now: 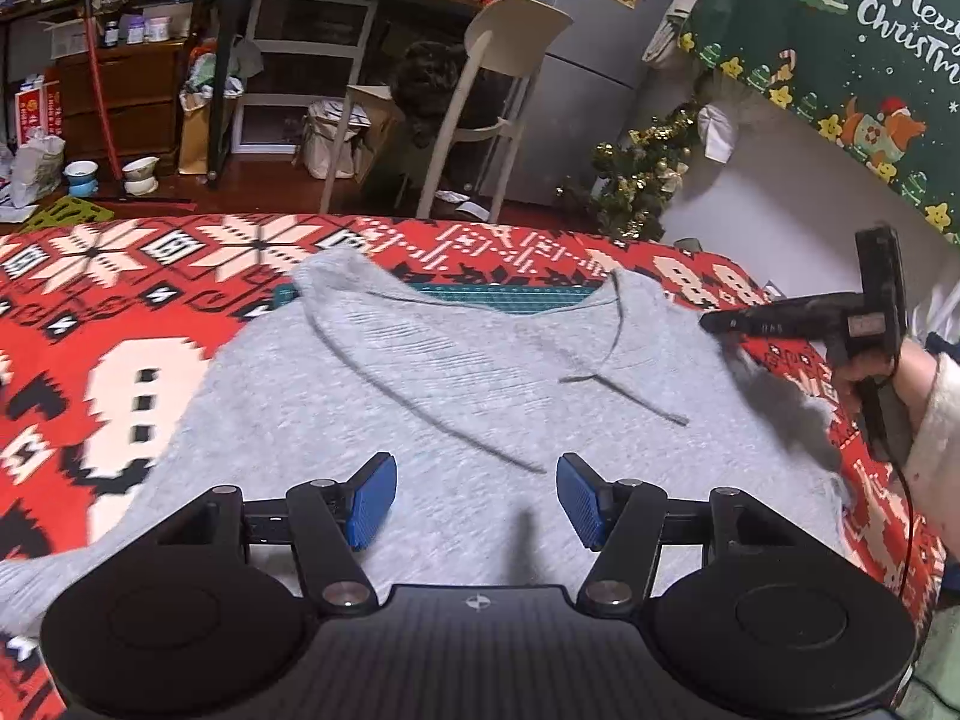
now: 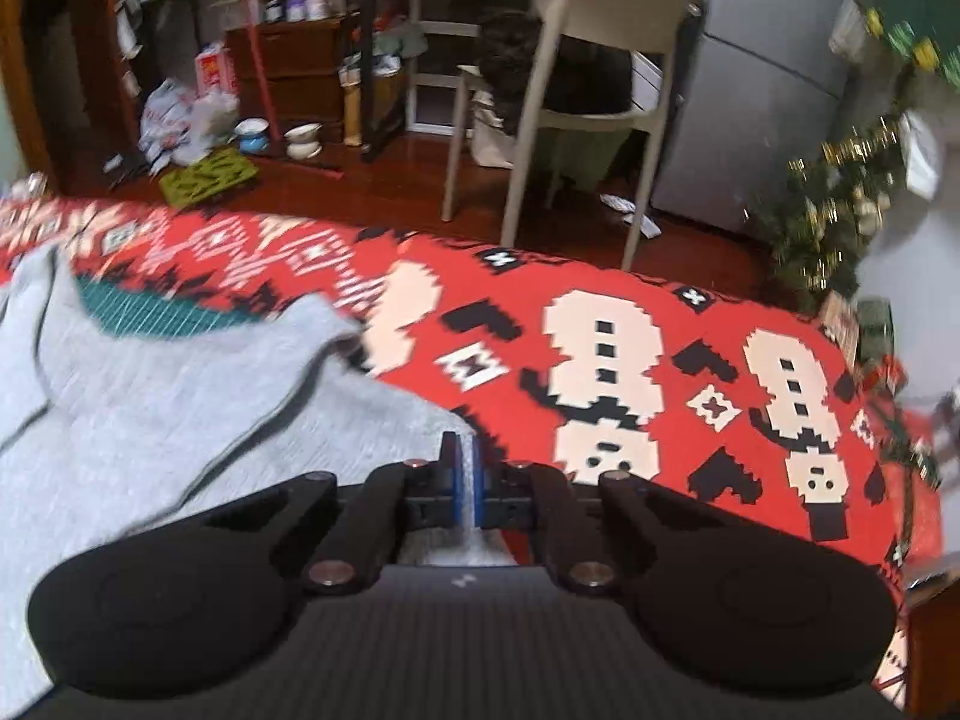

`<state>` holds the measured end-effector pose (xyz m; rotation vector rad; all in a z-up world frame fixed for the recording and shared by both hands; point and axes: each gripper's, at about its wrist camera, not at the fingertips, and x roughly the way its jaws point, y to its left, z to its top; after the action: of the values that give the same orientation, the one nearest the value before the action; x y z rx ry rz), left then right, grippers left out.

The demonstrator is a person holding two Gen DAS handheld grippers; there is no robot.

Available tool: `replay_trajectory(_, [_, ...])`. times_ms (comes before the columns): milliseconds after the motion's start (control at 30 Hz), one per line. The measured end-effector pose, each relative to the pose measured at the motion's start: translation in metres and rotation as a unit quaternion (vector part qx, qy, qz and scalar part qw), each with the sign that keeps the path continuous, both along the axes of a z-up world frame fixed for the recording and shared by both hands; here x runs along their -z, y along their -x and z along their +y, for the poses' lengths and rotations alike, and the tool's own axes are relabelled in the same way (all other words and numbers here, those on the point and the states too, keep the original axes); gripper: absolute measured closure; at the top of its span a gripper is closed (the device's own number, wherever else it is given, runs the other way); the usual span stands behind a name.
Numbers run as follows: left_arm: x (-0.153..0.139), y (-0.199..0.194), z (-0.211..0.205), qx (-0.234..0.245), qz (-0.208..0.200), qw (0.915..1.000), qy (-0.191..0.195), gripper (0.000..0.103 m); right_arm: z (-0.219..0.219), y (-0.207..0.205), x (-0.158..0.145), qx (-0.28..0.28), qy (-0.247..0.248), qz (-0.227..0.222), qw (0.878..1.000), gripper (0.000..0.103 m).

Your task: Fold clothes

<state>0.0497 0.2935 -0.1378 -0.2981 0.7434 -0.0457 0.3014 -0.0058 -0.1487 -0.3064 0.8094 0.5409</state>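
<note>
Blue pads on the left gripper stand wide apart, with nothing between them, hovering over the near part of a grey sweater that lies spread on the red patterned cloth covering the table. Its neck end points away toward the room, and a strip of green mat shows through the neck opening. Dark seam lines run slantwise across the knit, so some part already looks laid over the body, though I can't say for sure which part. Off to the right, the right gripper has its jaws drawn together, and from its own camera a thin bit of grey fabric appears pinched between the pads at the sweater's right edge; the blur makes that hard to swear to. My guess is the fold is only beginning: the right side is being taken up to carry across. Next, the right hand would want to lift that edge and bring it over toward the middle, while the left comes down to pin or grip the near part so the body doesn't slide on the cloth.
</note>
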Motion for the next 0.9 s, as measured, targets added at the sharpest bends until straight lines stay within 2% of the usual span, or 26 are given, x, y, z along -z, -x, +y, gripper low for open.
replay_trajectory(200, [-0.008,0.029,0.019,-0.031,0.003,0.9988,-0.039,0.045,-0.013,-0.008,0.001,0.014,-0.027,0.016,0.999,0.098])
replay_trajectory(267, [-0.011,0.038,0.028,-0.048,0.006,0.9976,-0.050,0.046,-0.018,-0.006,0.000,0.020,-0.042,0.022,0.999,0.092])
replay_trajectory(367, [-0.014,0.048,0.045,-0.078,0.010,0.9952,-0.059,0.047,-0.027,-0.003,-0.002,0.030,-0.066,0.030,0.997,0.091])
replay_trajectory(400, [-0.014,0.047,0.052,-0.087,0.011,0.9944,-0.060,0.051,-0.030,-0.002,-0.003,0.033,-0.073,0.032,0.996,0.091])
replay_trajectory(433, [-0.014,0.044,0.059,-0.095,0.012,0.9937,-0.059,0.060,-0.033,-0.001,-0.003,0.036,-0.081,0.035,0.995,0.091])
replay_trajectory(533, [-0.012,0.028,0.076,-0.106,0.014,0.9929,-0.053,0.072,-0.043,0.010,-0.009,0.039,-0.094,0.035,0.994,0.091])
replay_trajectory(767, [-0.001,-0.031,0.100,-0.093,0.021,0.9949,-0.033,0.072,-0.067,0.036,-0.022,0.049,-0.128,0.044,0.990,0.087])
replay_trajectory(900, [0.008,-0.049,0.093,-0.064,0.043,0.9950,-0.064,0.072,-0.080,0.043,-0.026,0.056,-0.132,0.047,0.989,0.086])
